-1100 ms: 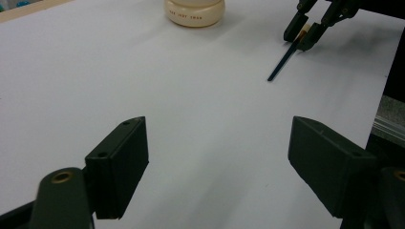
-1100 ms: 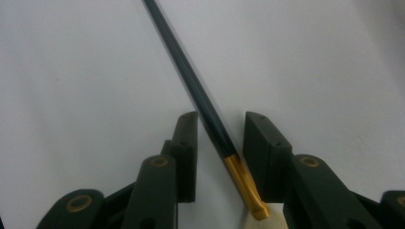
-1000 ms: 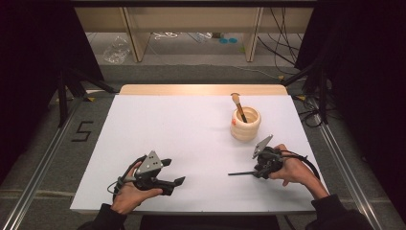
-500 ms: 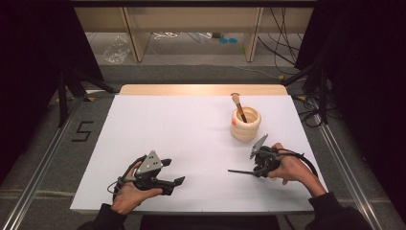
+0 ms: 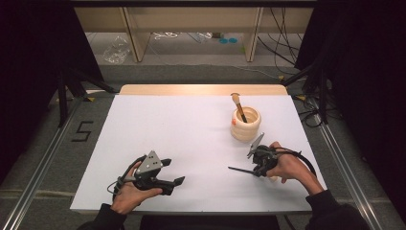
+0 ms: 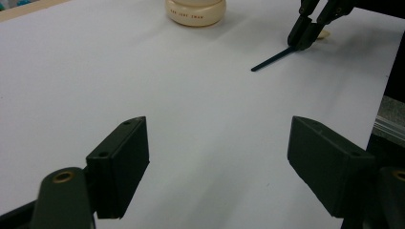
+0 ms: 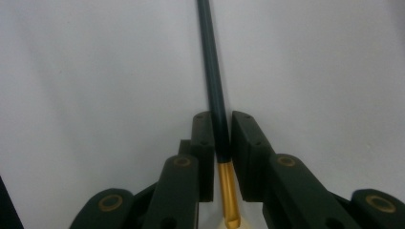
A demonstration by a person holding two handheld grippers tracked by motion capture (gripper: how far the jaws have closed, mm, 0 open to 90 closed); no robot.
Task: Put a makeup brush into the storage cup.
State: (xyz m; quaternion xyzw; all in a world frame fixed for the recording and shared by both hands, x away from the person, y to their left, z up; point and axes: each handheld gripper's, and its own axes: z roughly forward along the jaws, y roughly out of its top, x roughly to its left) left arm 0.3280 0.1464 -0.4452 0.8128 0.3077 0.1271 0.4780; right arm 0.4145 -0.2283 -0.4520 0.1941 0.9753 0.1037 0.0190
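The right gripper [image 5: 250,168] had just been closing, and its jaws were clamped on a thin dark brush [image 7: 214,95] with a gold band, low over the white table [image 5: 191,129], in front of the cup [image 5: 245,125]. The left gripper [image 6: 217,162] lay far to the left of the cup with its jaws wide apart and nothing between them. So the grabbing looked done, and I think what was left was to lift the brush and put it in the cup, beside the stick [image 5: 238,106] already standing inside.
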